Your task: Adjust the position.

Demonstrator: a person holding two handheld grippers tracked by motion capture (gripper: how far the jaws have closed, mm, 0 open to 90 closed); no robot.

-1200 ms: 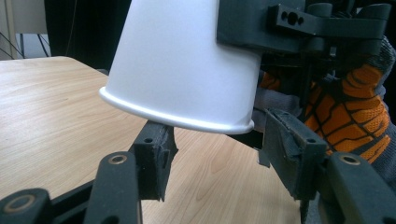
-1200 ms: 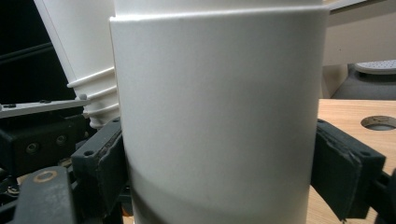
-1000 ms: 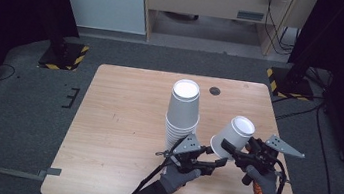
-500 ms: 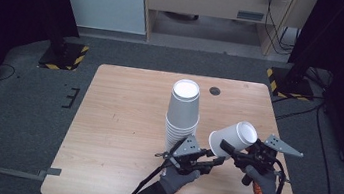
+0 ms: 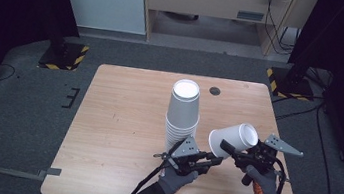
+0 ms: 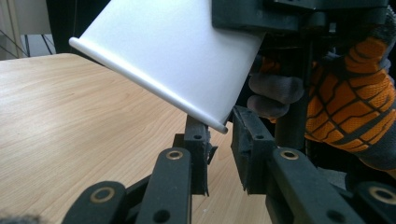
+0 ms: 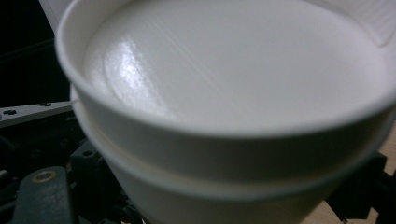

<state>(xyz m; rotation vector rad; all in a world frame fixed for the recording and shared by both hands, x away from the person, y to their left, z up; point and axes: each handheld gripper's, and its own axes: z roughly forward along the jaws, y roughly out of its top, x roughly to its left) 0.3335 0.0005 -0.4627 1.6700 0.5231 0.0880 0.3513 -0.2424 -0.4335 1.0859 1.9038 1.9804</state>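
My right gripper (image 5: 228, 147) is shut on a white paper cup (image 5: 233, 137), which it holds tilted on its side above the table's near right. In the right gripper view the cup (image 7: 233, 84) is very close, and two rims show one under the other. My left gripper (image 5: 214, 159) points at the cup's mouth from the left. In the left gripper view the cup's rolled rim (image 6: 219, 125) sits between my left gripper's (image 6: 219, 140) jaws, which have just been closing. A narrow gap still shows beside the rim.
A tall stack of upturned white cups (image 5: 183, 113) stands mid-table, just left of and behind both grippers. A small black disc (image 5: 215, 90) lies near the far edge of the wooden table (image 5: 121, 120). A gloved hand (image 6: 345, 93) holds the right gripper.
The held cup has tipped lower, toward the left gripper. The left gripper's jaws have narrowed around the cup's rim. Both hands stay where they were.
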